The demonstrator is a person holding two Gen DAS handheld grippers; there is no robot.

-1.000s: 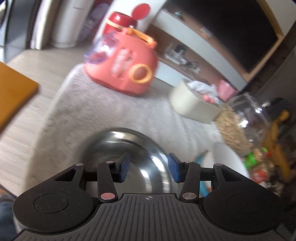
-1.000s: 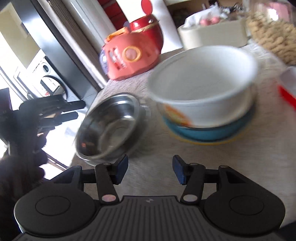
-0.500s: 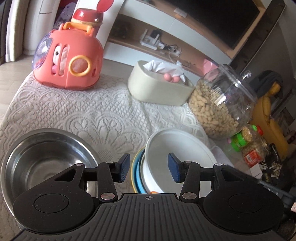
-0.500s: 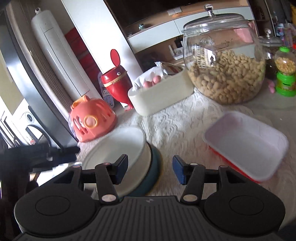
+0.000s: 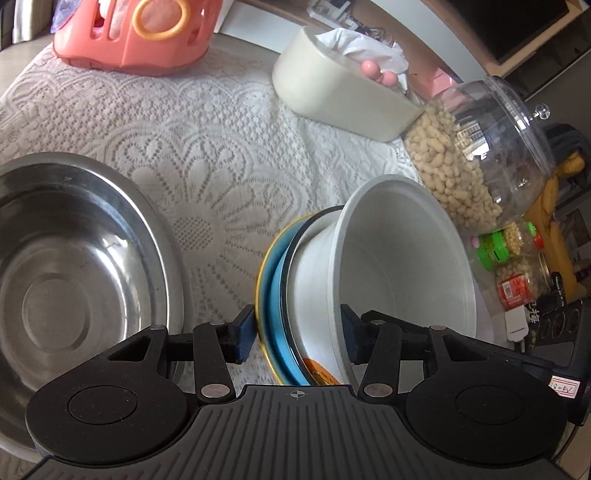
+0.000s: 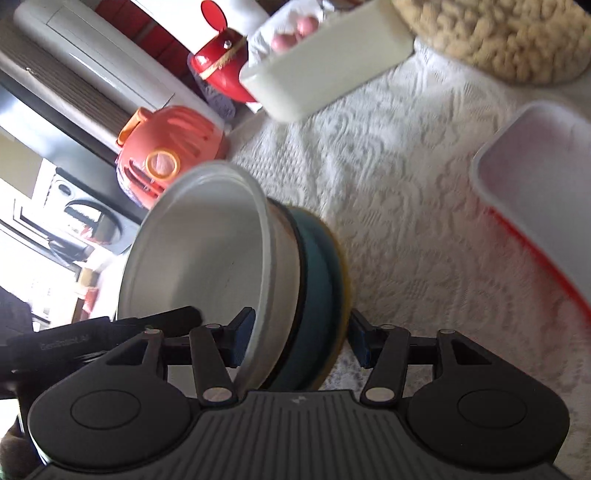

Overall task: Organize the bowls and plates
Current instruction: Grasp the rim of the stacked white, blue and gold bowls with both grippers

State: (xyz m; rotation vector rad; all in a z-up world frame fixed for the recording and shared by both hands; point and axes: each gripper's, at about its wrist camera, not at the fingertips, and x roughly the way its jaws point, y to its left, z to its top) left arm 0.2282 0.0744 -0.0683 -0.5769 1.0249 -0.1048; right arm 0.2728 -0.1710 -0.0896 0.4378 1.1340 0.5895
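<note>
A white bowl (image 5: 399,266) sits in a blue plate with a yellow rim (image 5: 275,280) on the lace cloth. My left gripper (image 5: 297,339) straddles the near left edge of this stack. One pad is outside the plate rim and one inside the bowl, and the jaws are opening. A steel bowl (image 5: 85,266) stands empty to the left. My right gripper (image 6: 301,341) straddles the opposite edge of the same white bowl (image 6: 207,251) and blue plate (image 6: 321,266). Its jaws are opening too, and the pads are not pressing. A red-sided white rectangular dish (image 6: 535,206) lies to the right.
A pink toy carrier (image 5: 136,33) and a cream tissue box (image 5: 332,96) stand at the back of the table. A clear jar of peanuts (image 5: 480,155) and small snack jars (image 5: 506,247) crowd the right side. Lace cloth (image 5: 207,147) lies between the bowls.
The left gripper has swung from over the steel bowl to the white bowl and plate. The right gripper has dropped onto the same stack from the other side.
</note>
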